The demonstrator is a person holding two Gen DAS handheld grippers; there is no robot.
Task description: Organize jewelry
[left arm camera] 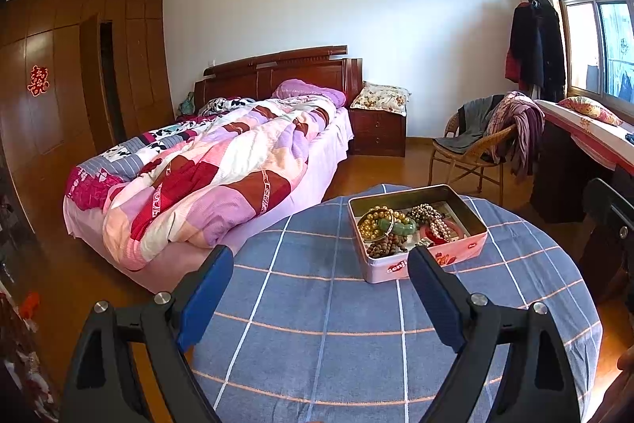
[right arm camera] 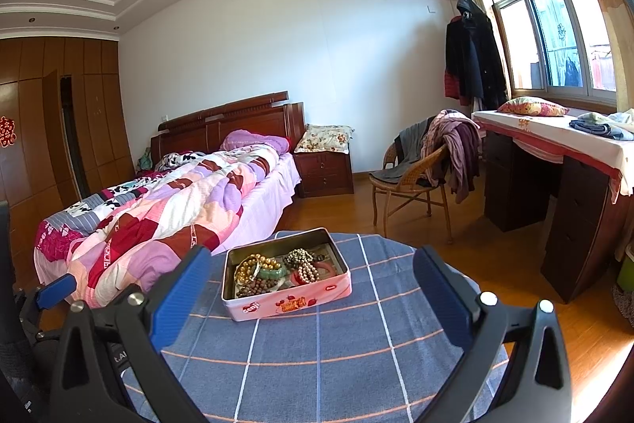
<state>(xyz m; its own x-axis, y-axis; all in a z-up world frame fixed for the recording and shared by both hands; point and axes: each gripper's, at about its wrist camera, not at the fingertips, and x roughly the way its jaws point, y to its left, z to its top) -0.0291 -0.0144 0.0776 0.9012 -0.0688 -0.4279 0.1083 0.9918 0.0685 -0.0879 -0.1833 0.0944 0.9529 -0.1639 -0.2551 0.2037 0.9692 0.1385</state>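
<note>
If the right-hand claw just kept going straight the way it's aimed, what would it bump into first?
Most likely the pink tin of jewelry, which sits dead ahead between the right gripper's open fingers on the blue checked tablecloth. Nothing else lies before it, though depth is hard to judge.

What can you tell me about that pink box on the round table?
The pink tin is a shallow rectangular metal box, lid off, with a silvery inside and fruit pictures and red labels on its sides. It sits flat on the blue checked tablecloth, towards the table's far edge. Inside lie tangled gold, pearl and brown bead strings and a green bangle. Neither claw touches it.
</note>
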